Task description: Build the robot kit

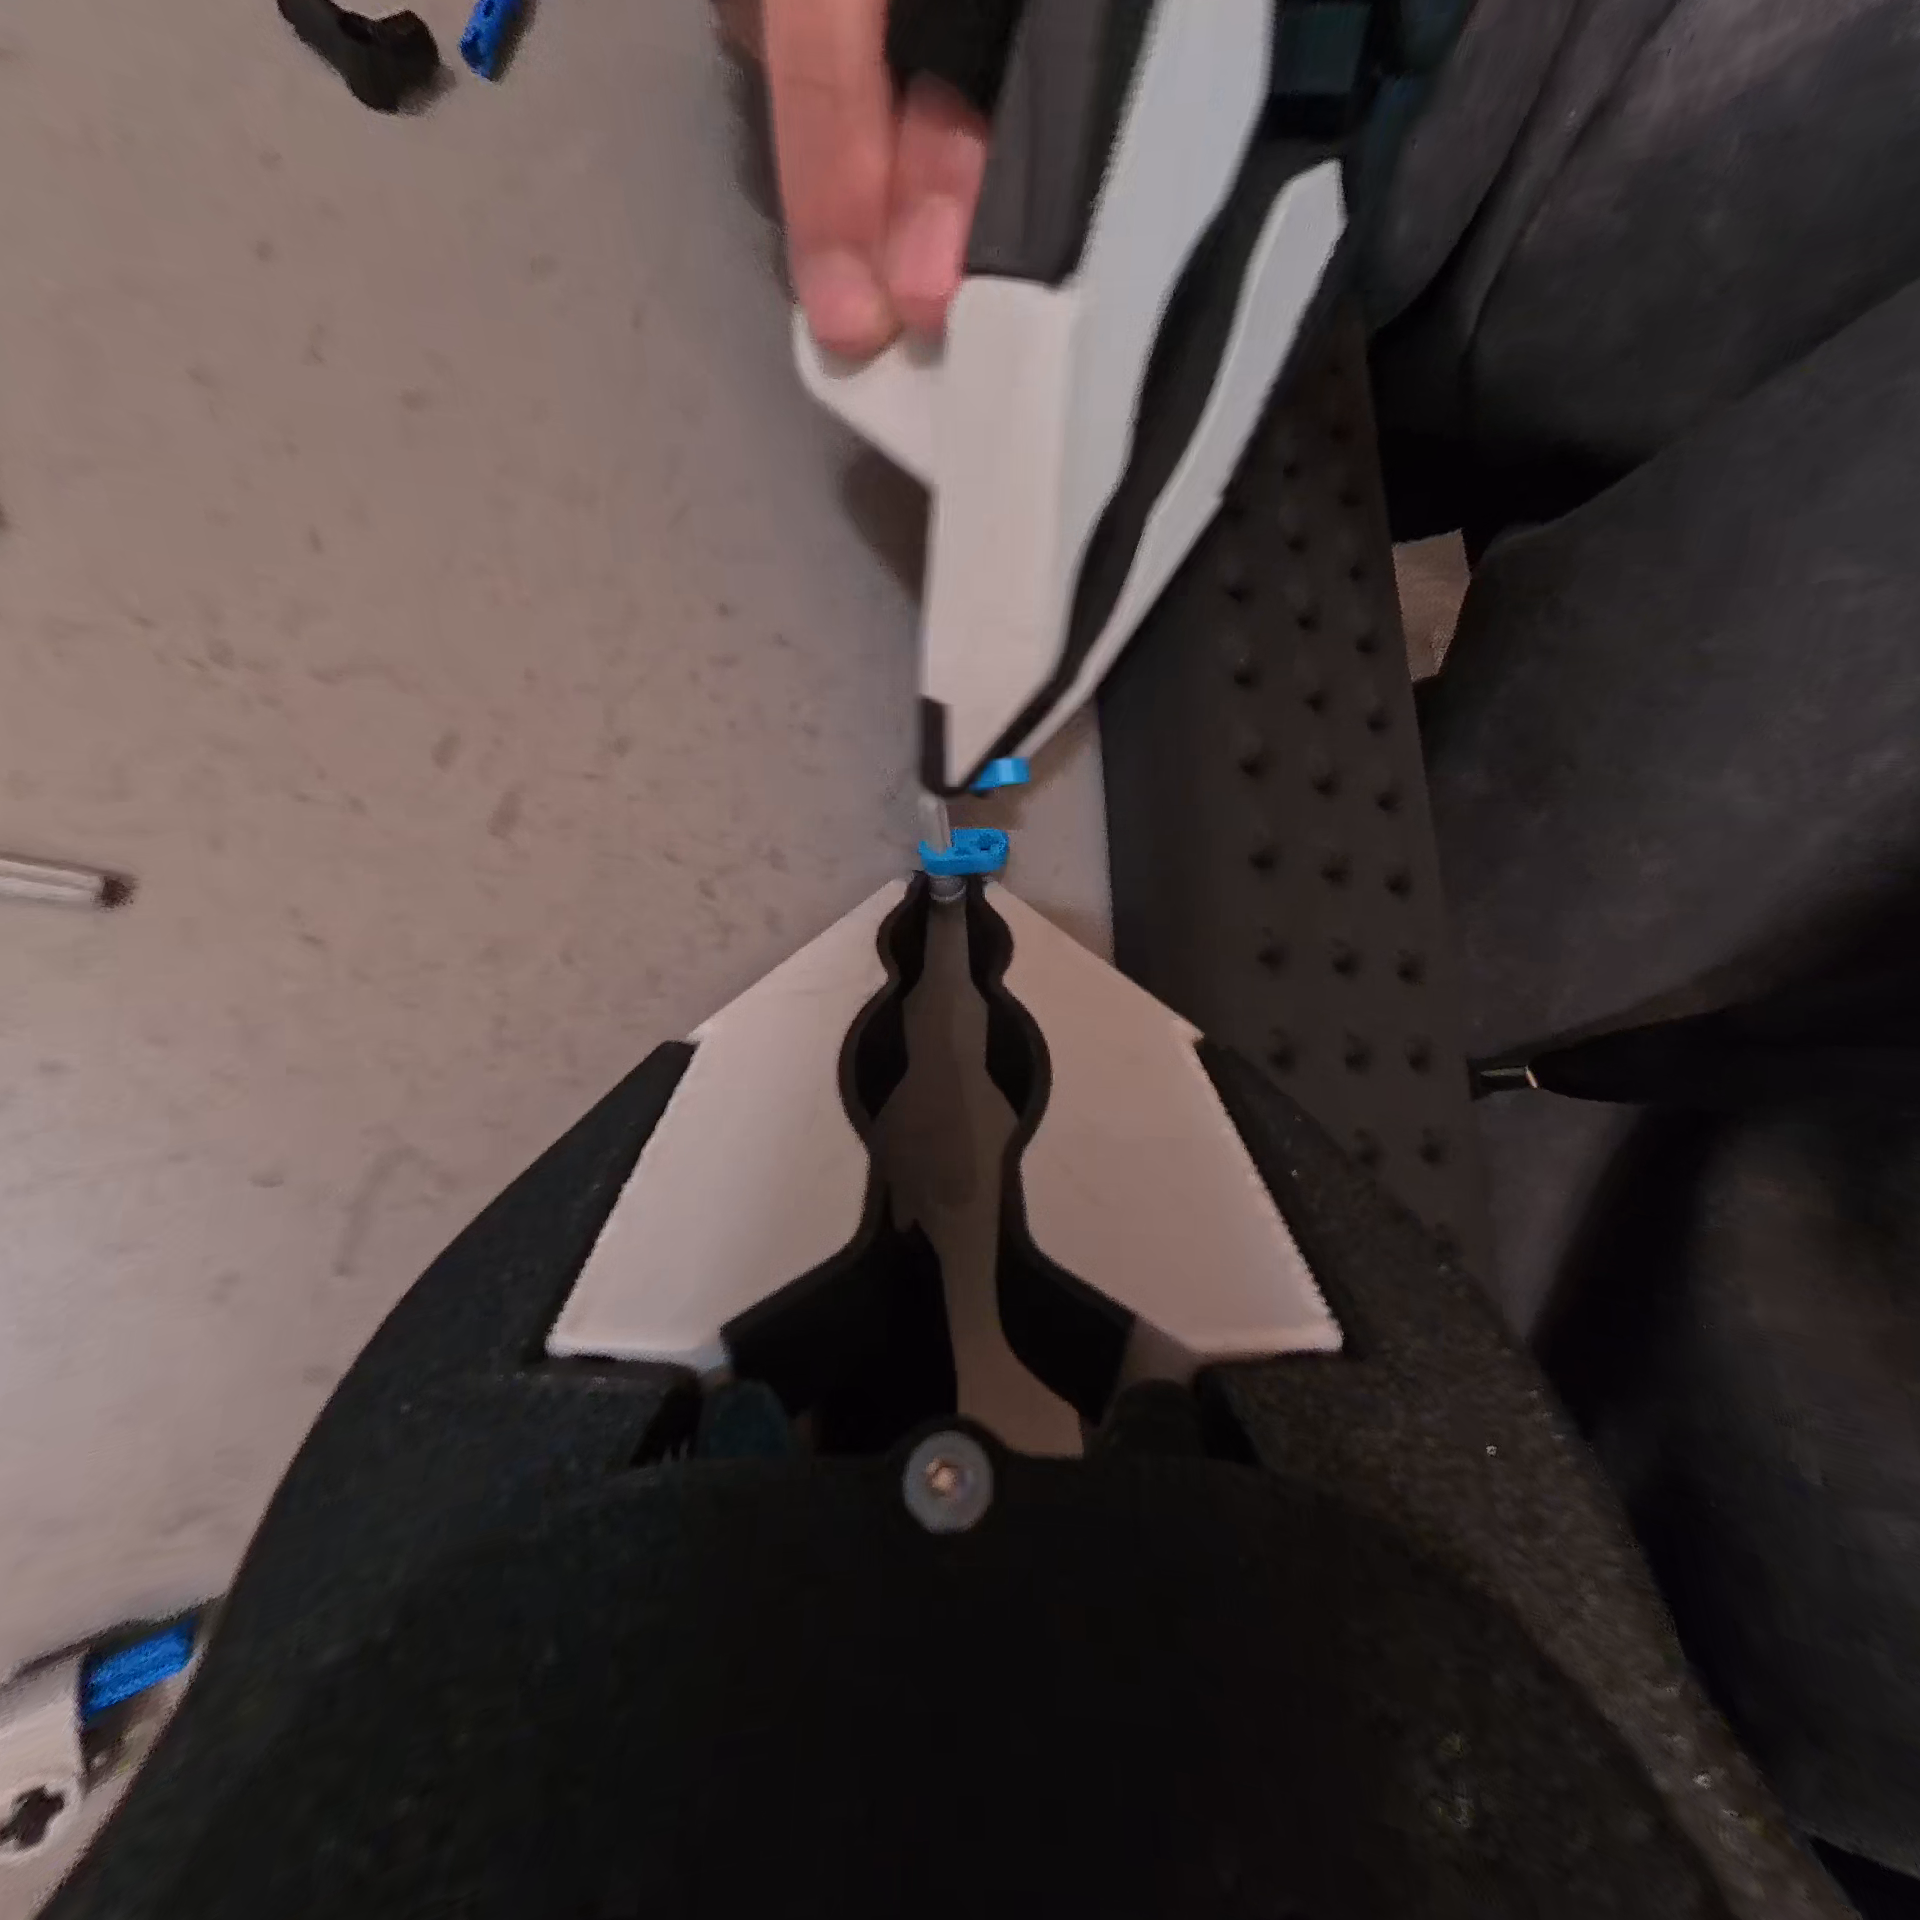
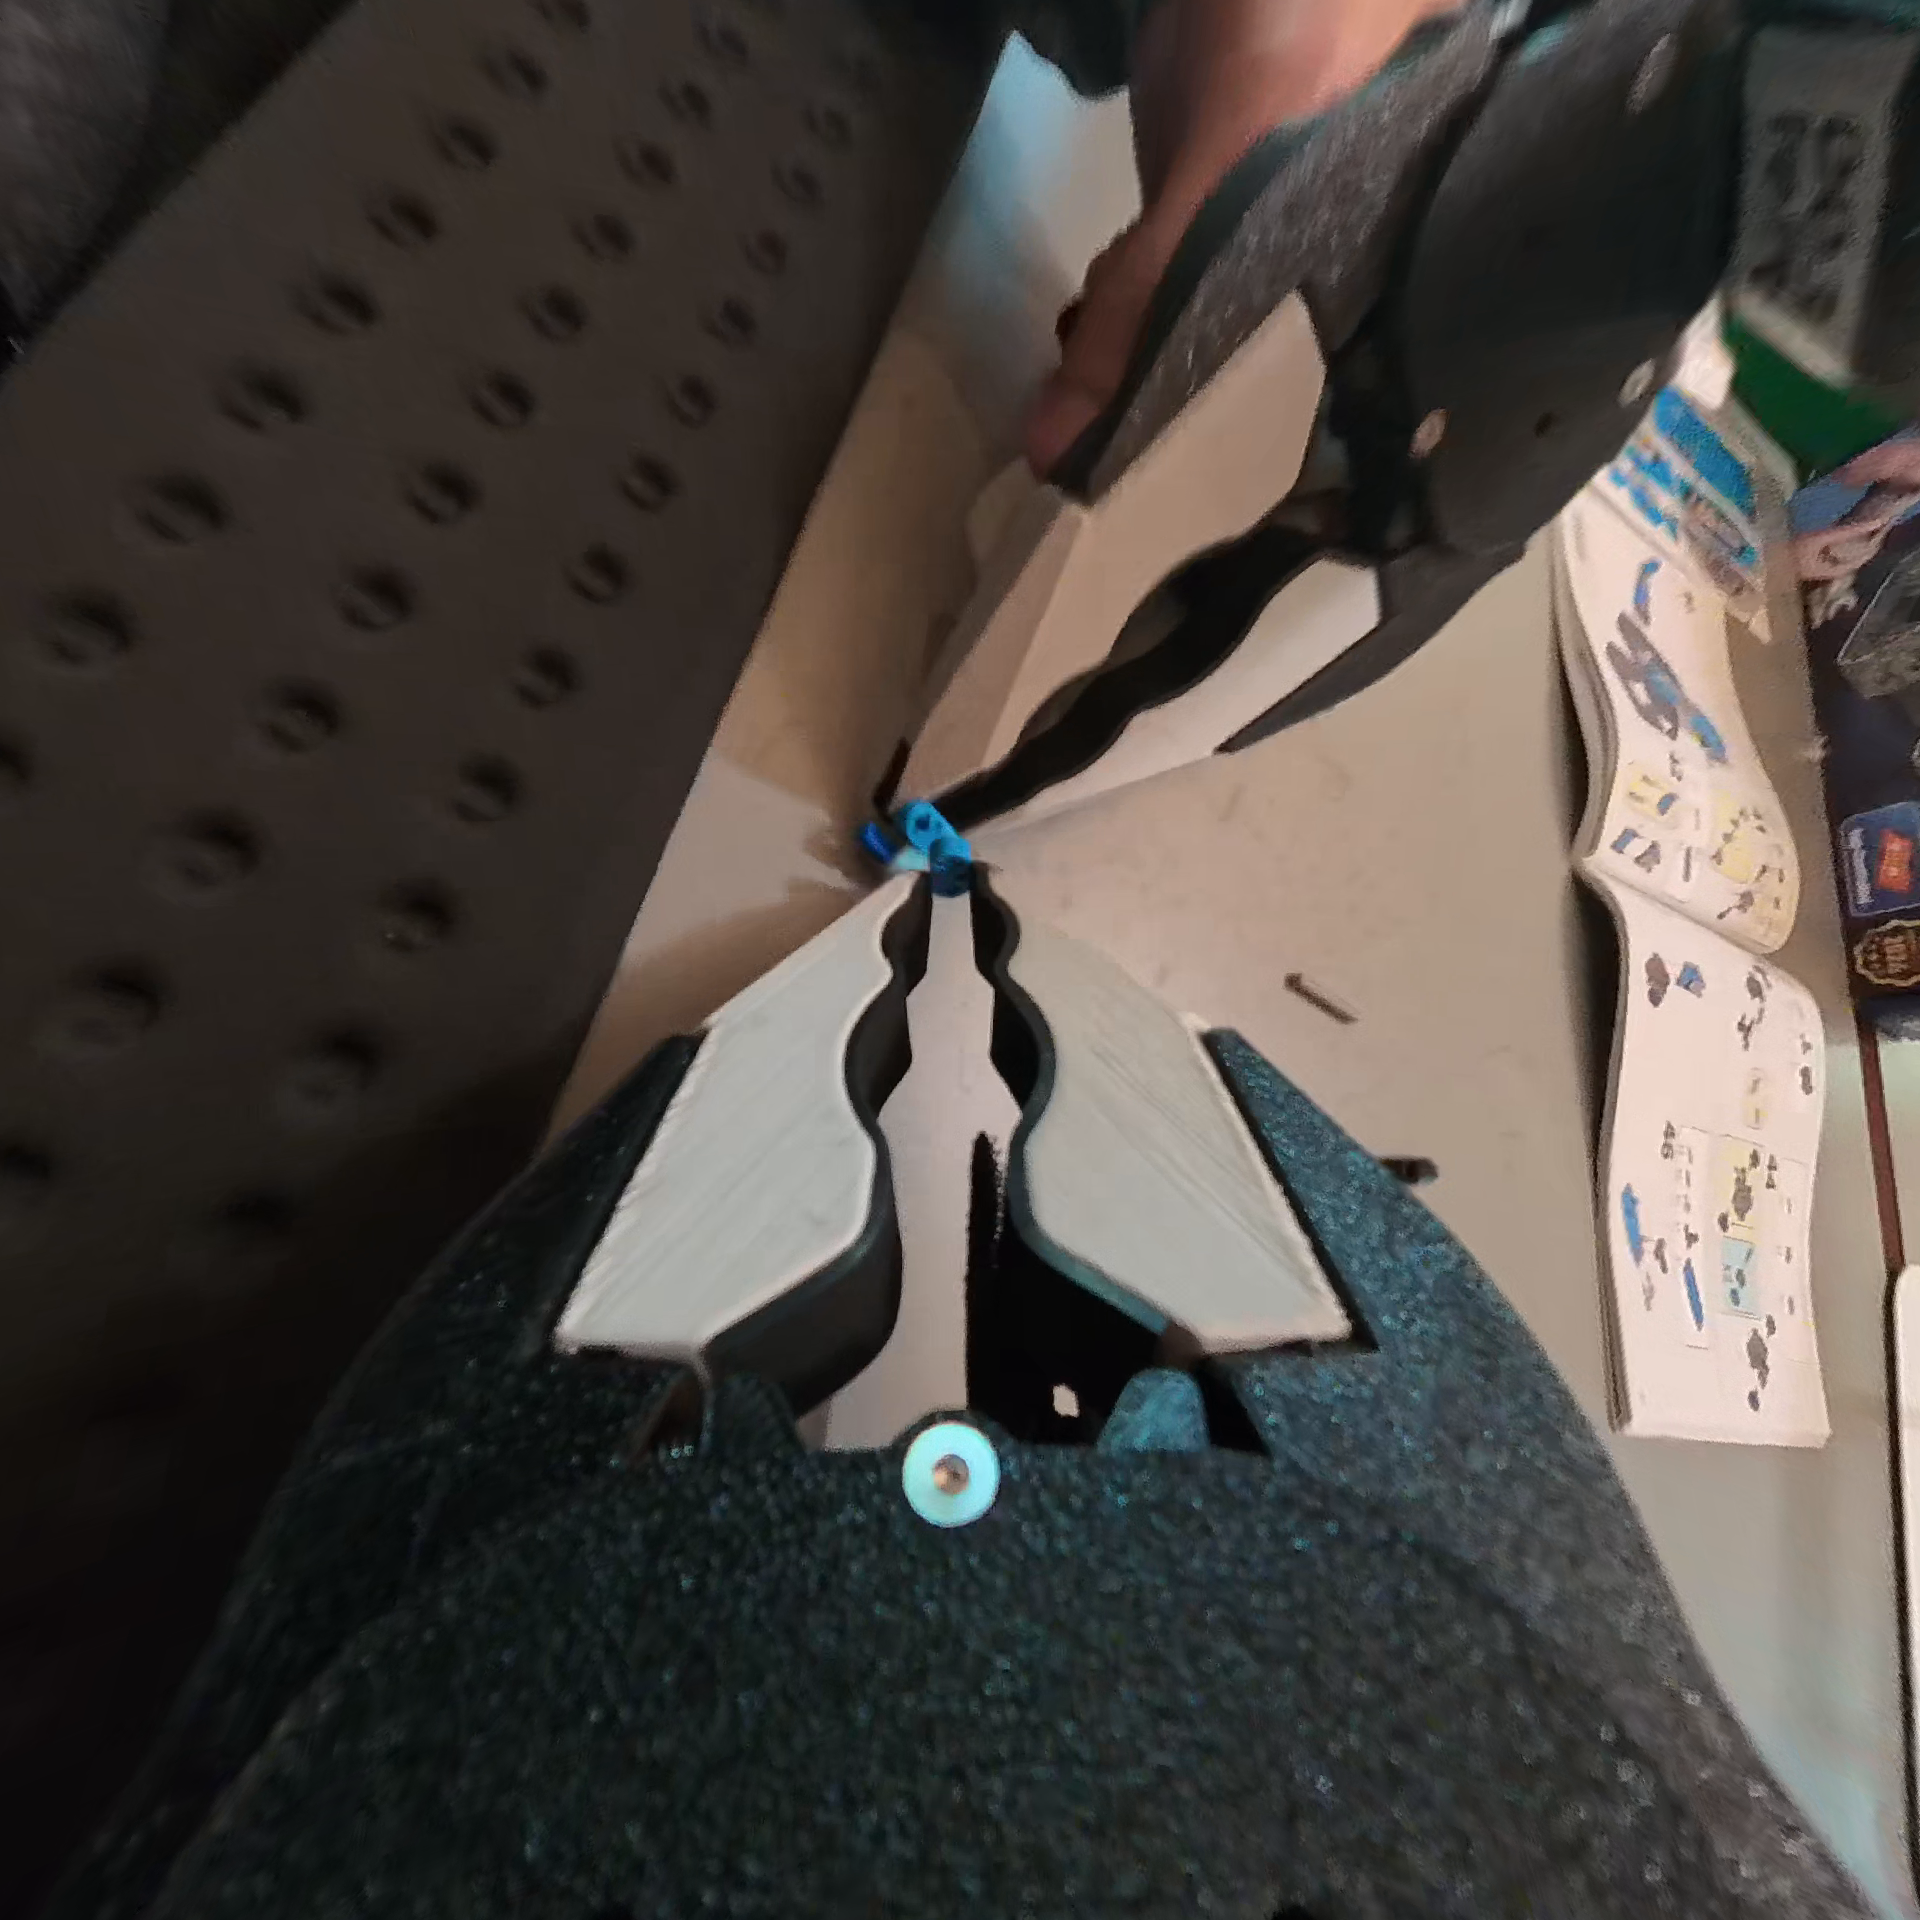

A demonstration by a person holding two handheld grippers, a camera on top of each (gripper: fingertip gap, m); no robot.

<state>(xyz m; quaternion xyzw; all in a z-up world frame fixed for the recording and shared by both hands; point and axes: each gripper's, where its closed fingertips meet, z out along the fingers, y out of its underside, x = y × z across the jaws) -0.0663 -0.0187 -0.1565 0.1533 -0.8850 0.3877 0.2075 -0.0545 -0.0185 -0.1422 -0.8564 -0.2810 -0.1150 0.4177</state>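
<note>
left fingers [image 1: 943, 896]: gray pin [image 1: 939, 831], one blue piece [image 1: 964, 849] | right fingers [image 2: 948, 881]: one blue piece [image 2: 948, 868]

A pale grey table [image 1: 416, 520], faintly speckled, fills the left of the left wrist view. On it, at the upper left, lie a black part [image 1: 364, 47] and a small blue piece [image 1: 494, 36]; a white rod [image 1: 57, 883] lies at the left edge. In the right wrist view, open instruction booklets [image 2: 1714, 1039] lie at the right, with a small dark pin [image 2: 1320, 997] nearby.

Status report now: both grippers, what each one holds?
Left gripper shut on grey pin carrying blue connector. Right gripper shut on second blue piece. Tips nearly meeting above table.
</note>
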